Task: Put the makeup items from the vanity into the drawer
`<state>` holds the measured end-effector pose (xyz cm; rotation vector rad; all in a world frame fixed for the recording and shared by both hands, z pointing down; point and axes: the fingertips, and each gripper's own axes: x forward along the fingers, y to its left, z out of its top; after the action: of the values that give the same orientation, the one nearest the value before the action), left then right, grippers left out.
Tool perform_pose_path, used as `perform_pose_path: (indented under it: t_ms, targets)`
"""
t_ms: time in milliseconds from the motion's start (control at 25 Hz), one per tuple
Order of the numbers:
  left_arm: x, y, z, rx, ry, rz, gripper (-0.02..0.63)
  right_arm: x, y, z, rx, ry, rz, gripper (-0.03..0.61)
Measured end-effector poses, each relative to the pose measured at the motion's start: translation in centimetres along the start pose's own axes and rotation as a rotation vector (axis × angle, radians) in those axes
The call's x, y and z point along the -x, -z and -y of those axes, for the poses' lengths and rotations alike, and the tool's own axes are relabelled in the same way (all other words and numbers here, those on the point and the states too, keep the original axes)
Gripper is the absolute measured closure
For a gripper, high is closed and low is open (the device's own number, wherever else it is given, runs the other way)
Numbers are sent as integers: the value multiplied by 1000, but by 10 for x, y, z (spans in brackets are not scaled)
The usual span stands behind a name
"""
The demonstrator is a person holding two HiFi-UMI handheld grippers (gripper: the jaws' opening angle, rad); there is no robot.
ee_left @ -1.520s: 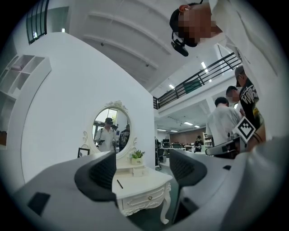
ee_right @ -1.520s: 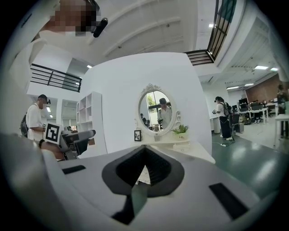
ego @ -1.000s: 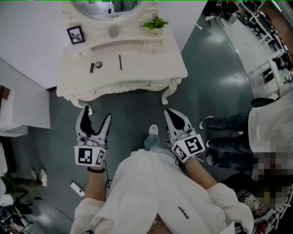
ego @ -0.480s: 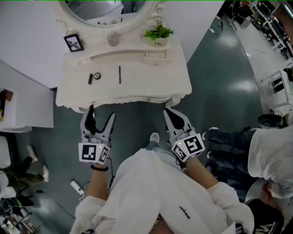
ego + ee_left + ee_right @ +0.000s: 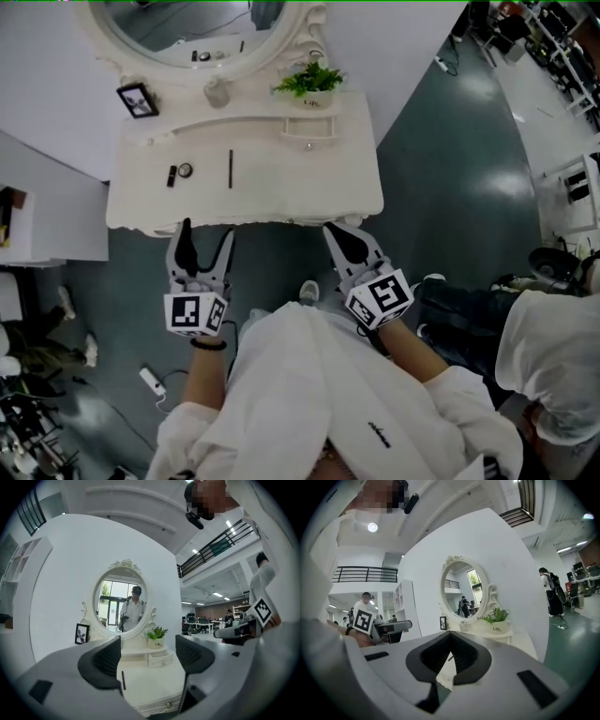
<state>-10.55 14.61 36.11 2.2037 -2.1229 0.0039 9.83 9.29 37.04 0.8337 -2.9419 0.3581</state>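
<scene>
The white vanity [image 5: 291, 178] stands just ahead of me. On its top lie a thin black pencil [image 5: 230, 169], a small round compact [image 5: 185, 170] and a short black tube [image 5: 172, 175]. My left gripper [image 5: 202, 246] is open and empty, at the vanity's front edge below these items. My right gripper [image 5: 339, 238] is shut on nothing, near the front right corner. In the left gripper view the left gripper [image 5: 147, 656] frames the pencil [image 5: 123, 679] and a small top drawer [image 5: 159, 658]. The right gripper [image 5: 450, 637] shows its tips touching.
An oval mirror [image 5: 192, 33], a photo frame [image 5: 137, 99], a small jar [image 5: 217, 92] and a potted plant [image 5: 311, 80] line the vanity's back. A knob [image 5: 166, 705] marks the front drawer. A white cabinet [image 5: 47, 220] stands left. Another person [image 5: 553, 352] stands at the right.
I have come closer to the vanity; both grippers now reach its front edge. The left stays open, the right stays shut. The person at the right has shifted lower right.
</scene>
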Motion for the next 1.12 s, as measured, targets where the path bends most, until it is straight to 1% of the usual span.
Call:
perform_pose_path:
  t_ms: [320, 520, 640, 880, 1120]
  targets:
    - [-15, 11, 6, 5, -12, -32, 261, -7, 12, 24, -45, -3, -18, 561]
    - [-30, 22, 4, 4, -9, -63, 261, -16, 15, 26, -36, -13, -37, 561]
    - [-45, 26, 0, 7, 1, -68, 261, -25, 16, 30, -37, -12, -38, 561]
    - [-82, 34, -15, 18, 24, -81, 261, -57, 17, 38, -35, -18, -64, 561]
    - [-125, 53, -37, 28, 53, -137, 261, -109, 20, 46, -46, -36, -96, 561]
